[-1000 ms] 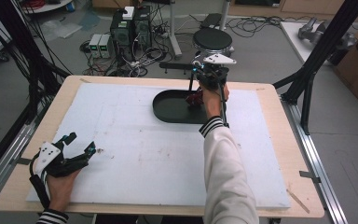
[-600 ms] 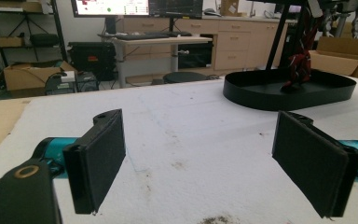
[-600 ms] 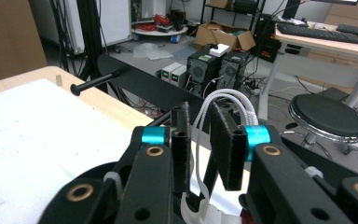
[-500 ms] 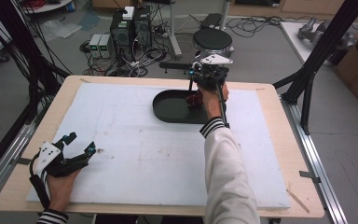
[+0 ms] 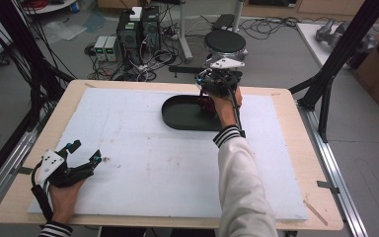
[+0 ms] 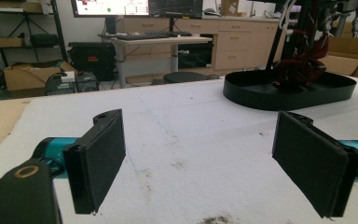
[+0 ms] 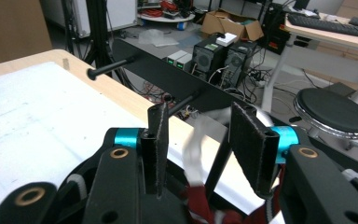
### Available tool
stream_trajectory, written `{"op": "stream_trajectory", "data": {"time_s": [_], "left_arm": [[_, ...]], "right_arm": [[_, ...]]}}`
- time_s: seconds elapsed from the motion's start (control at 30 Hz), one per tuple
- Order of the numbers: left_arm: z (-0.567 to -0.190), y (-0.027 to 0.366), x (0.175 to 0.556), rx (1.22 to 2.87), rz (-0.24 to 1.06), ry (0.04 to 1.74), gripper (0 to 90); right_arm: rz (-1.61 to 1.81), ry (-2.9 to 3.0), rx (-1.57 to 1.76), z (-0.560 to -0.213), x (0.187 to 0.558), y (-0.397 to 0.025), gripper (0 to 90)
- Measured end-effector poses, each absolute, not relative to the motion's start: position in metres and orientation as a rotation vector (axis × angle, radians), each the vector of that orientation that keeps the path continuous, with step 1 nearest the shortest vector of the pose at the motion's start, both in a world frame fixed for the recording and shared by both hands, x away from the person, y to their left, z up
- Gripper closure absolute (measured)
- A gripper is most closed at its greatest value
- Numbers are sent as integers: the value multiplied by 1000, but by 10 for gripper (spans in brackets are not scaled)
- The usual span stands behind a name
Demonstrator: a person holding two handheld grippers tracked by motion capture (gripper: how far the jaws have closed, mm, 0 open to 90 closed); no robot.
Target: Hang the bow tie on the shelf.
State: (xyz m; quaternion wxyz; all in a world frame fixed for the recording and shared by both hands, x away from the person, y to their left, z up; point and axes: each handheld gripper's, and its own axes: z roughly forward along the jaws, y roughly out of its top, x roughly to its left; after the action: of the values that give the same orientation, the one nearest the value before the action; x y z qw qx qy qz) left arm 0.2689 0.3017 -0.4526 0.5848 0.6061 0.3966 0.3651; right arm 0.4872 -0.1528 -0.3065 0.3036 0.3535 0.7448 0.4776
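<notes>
Dark red fabric (image 5: 206,104) is sitting in the black oval tray (image 5: 177,116) at upper centre of the high view, so placing looks nearly done; withdrawing remains. The right gripper (image 5: 211,97) is hovering over it, jaws partly open, gripping nothing firmly. The left gripper (image 5: 81,157) is resting lower left, spread wide, empty.

A wooden table (image 5: 284,98) is covered almost to its edges by a white foam sheet (image 5: 148,163); brown specks are scattered over the sheet's middle. A black oval tray (image 5: 180,114) is set on the sheet toward the far side, right of centre.
</notes>
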Motion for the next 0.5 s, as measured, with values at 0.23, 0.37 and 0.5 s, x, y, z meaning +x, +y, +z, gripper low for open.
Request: {"op": "stream_trajectory", "data": {"time_s": [0.23,0.37,0.5], "left_arm": [[-453,301,269,1412,852,924,174],[-453,301,269,1414,854,923,175],[-452,300,269,1428,865,929,175]], "right_arm": [[1295,1983,933,-302,481,-153,486],[1351,1974,942,-294,473,-155,295],[1395,1994,941,-285,457,-157,142]]}}
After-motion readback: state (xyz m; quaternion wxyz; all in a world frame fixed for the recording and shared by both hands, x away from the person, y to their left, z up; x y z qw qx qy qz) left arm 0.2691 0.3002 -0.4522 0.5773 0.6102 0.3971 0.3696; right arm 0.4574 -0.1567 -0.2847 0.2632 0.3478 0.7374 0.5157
